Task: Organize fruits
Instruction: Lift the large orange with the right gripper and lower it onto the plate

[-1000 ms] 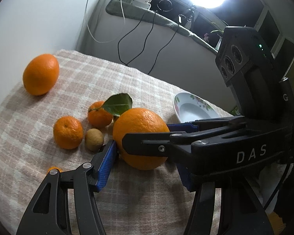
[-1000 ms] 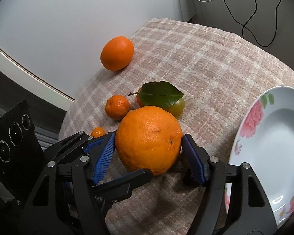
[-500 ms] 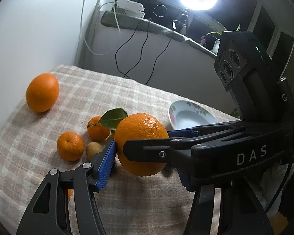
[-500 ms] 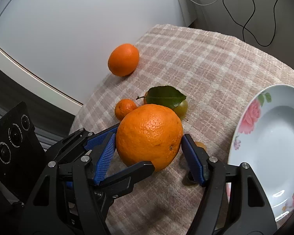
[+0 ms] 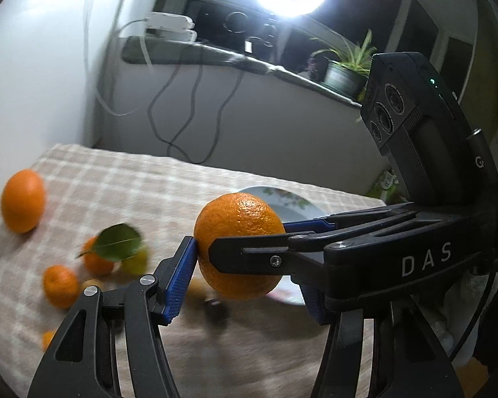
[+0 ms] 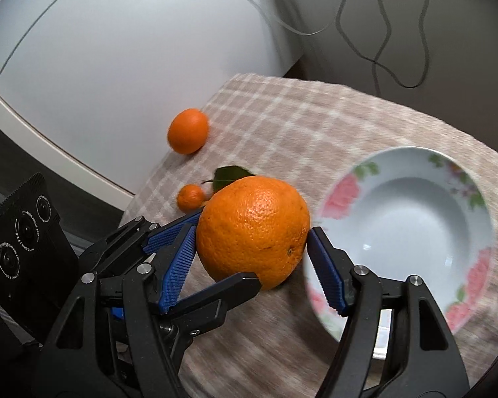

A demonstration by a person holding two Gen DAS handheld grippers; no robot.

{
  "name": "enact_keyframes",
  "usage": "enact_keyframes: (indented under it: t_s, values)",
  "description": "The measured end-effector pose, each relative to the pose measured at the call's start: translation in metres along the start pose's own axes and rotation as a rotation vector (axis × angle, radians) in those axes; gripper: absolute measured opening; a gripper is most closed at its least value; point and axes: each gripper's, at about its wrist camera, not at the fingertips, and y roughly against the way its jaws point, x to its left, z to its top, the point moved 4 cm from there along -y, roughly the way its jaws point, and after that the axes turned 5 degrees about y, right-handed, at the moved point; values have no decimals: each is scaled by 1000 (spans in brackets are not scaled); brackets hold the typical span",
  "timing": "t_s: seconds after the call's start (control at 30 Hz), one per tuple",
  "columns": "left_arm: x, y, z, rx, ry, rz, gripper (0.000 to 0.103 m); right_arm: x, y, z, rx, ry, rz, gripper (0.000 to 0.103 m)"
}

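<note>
A large orange [image 5: 239,245] [image 6: 254,230] is held in the air by both grippers at once. My left gripper [image 5: 245,278] is shut on it, and my right gripper [image 6: 252,265] is shut on it from the other side, crossing the left fingers. A white flowered plate [image 6: 411,225] lies on the checked cloth just right of the orange; only its rim [image 5: 302,205] shows behind the orange in the left wrist view. On the cloth lie another orange [image 5: 22,200] [image 6: 188,130], a small tangerine [image 5: 60,286] [image 6: 191,197] and a leafed tangerine [image 5: 98,258].
A yellow-green fruit [image 5: 135,260] lies next to the leafed tangerine, and a tiny orange fruit [image 5: 48,340] sits near the cloth's left edge. A white wall [image 6: 116,66] borders the table. Cables [image 5: 182,106] hang behind, under a sill with a potted plant [image 5: 343,66].
Both grippers have lifted the large orange off the cloth and carried it right, toward the plate. The other fruits now lie farther below and to the left.
</note>
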Motion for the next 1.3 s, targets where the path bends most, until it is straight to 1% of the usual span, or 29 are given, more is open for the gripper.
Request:
enact_keyframes:
  t_s: [0.17,0.3,0.57,0.73,1.0,1.1,1.3]
  values:
    - [-28,-22,1,25,-33,-35,56,-31,18,-9,-17,-50,-29,71]
    - [-47,-41,0,47,-50,-67,56,-55,31,-16,-20,-77,-72,71]
    - [-70,-74,-1,90,-50,-118,56,-91,47,-26,-11,-127,-130,71]
    - [-72,-85,-2,114,-45,-130,56,-100,45,-27,-3,-145,-149,71]
    - [-66,-95,-5,152,-31,-128,57,-106,33,-28,26,-168,-161,71]
    - [-66,-98,-1,153,-29,-132,57,-103,30,-26,34,-159,-174,71]
    - [-67,-94,-3,148,-52,-116,57,-100,27,-24,45,-144,-191,72]
